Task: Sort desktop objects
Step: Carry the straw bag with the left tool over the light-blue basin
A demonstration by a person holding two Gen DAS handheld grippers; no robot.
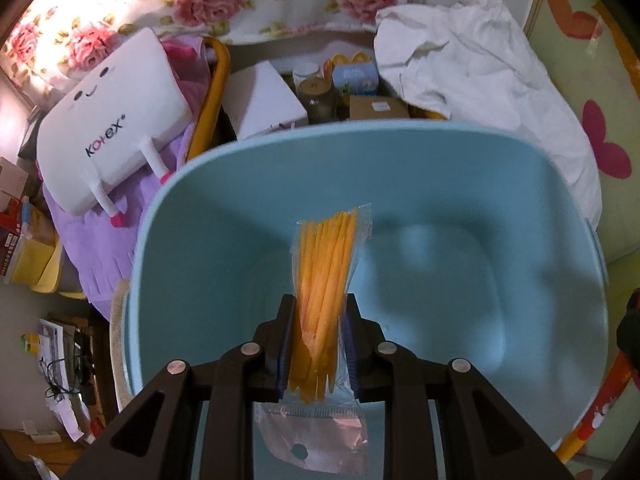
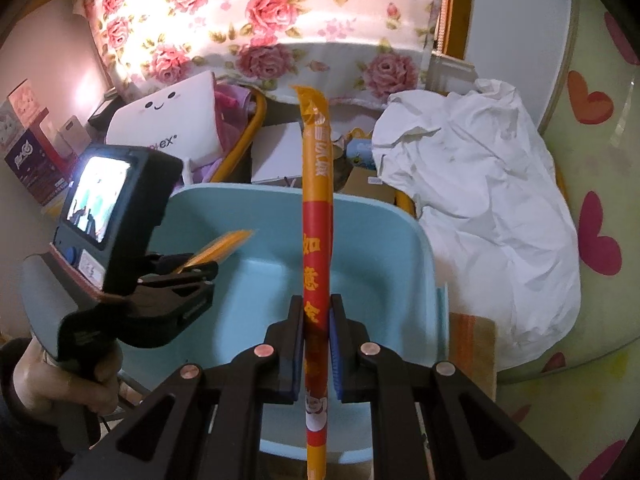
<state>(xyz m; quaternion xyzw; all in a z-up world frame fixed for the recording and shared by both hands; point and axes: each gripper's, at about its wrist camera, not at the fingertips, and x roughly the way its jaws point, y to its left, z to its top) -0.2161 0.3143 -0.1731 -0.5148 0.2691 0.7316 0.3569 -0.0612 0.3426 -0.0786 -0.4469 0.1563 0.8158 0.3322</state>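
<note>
Both loads sit over the bin (image 1: 400, 184), nothing in it yet. My left gripper (image 1: 320, 320) is clamped on the straw pack (image 1: 326, 276), pinched near its lower end, so the loose film could slip when I tilt. Right gripper (image 2: 316, 320) is clamped on the red stick (image 2: 318, 216), gripped low; the long top could catch the far rim or swing into the left gripper, which is close.

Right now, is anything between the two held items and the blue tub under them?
Nothing visible. The left gripper holds the straw pack above the bare blue tub; the right gripper holds the red stick over it too.
</note>
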